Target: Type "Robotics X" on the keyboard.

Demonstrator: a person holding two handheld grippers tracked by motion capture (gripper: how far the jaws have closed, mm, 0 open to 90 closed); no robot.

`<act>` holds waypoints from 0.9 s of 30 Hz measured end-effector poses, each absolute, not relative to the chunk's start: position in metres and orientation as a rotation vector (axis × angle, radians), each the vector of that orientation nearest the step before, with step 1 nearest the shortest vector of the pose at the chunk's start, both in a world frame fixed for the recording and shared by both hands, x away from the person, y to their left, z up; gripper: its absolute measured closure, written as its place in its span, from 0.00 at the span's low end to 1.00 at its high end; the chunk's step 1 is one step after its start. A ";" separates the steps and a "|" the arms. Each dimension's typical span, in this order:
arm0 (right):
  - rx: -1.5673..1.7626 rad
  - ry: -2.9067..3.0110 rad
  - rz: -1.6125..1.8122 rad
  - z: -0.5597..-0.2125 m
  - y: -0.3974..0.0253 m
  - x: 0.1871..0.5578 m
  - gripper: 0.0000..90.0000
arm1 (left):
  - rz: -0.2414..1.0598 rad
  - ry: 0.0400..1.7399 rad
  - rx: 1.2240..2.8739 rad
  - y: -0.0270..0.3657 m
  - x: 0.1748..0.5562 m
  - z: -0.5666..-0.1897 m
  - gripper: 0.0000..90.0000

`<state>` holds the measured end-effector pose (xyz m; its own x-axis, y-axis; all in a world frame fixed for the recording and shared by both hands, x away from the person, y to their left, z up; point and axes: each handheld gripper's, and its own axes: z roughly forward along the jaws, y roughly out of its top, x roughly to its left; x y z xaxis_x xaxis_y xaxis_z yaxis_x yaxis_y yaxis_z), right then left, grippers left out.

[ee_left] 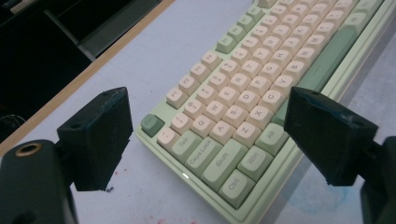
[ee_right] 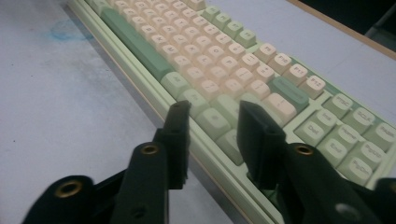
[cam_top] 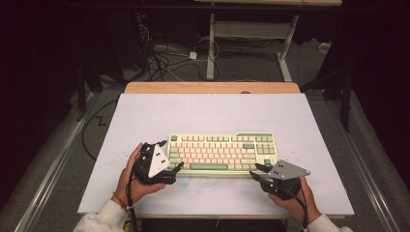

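A white table (cam_top: pixel 145 116) is seen, with a green and cream keyboard (cam_top: pixel 222 153) laid near its front edge. The left gripper (cam_top: pixel 175 169) is held at the keyboard's left end, jaws spread wide. The right gripper (cam_top: pixel 255 172) is held at the right end, jaws narrowly parted astride the keyboard's front edge.

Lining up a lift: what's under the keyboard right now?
The keyboard lies flat on the pale table mat. Faint blue and red smudges mark the mat beside it. Whatever sits beneath its base is covered. Both claws, left and right, hang open at its front corners.
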<state>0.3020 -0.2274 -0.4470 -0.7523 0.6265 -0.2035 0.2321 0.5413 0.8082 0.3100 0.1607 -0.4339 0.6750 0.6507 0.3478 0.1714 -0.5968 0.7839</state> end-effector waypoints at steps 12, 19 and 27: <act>0.677 2.371 1.085 -0.436 -0.194 0.336 1.00 | 0.789 0.668 2.167 0.178 0.296 -0.446 0.16; 0.671 2.398 1.059 -0.434 -0.166 0.360 1.00 | 0.757 0.688 2.188 0.183 0.290 -0.453 0.16; 0.656 2.435 1.010 -0.439 -0.141 0.385 1.00 | 0.739 0.714 2.198 0.187 0.288 -0.459 0.17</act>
<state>0.3852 -0.1411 -0.4388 -0.7998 0.5668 -0.1975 0.2605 0.6243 0.7365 0.2881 0.1872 -0.4592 0.6854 0.6675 0.2911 0.2680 -0.6029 0.7515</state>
